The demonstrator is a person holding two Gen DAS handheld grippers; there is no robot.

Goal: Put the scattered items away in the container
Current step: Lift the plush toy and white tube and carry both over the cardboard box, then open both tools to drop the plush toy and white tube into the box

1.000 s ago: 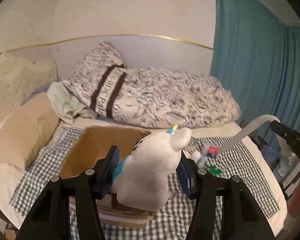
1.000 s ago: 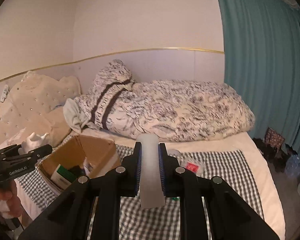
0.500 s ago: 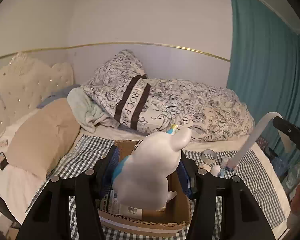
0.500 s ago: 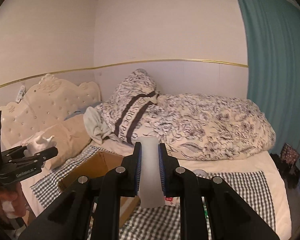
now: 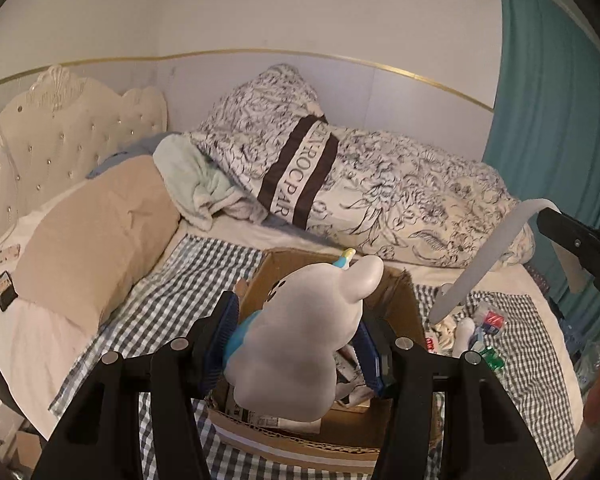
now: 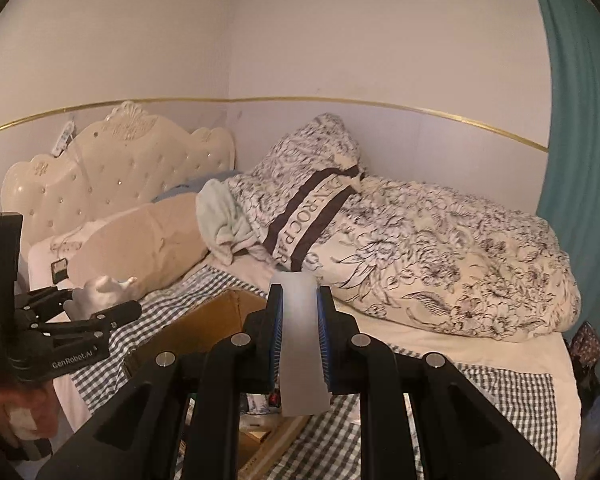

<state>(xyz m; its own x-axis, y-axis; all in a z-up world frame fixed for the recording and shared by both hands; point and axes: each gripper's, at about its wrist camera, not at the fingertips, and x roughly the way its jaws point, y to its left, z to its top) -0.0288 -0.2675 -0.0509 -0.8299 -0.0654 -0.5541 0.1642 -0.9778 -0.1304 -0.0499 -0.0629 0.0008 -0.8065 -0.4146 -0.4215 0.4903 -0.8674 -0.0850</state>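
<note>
My left gripper is shut on a white unicorn toy with a blue body patch and holds it above the open cardboard box on the checked blanket. The toy also shows in the right wrist view, in the left gripper. My right gripper is shut on a curved white plastic strip, to the right of the box. The strip shows in the left wrist view. Several small items lie on the blanket right of the box.
A floral duvet and pillow are piled behind the box. A tan pillow and cream headboard lie left. A teal curtain hangs right. The box holds printed packets.
Both grippers have swung left and risen. The box now sits directly under the toy, and the headboard has come into both views. Both grips are unchanged.
</note>
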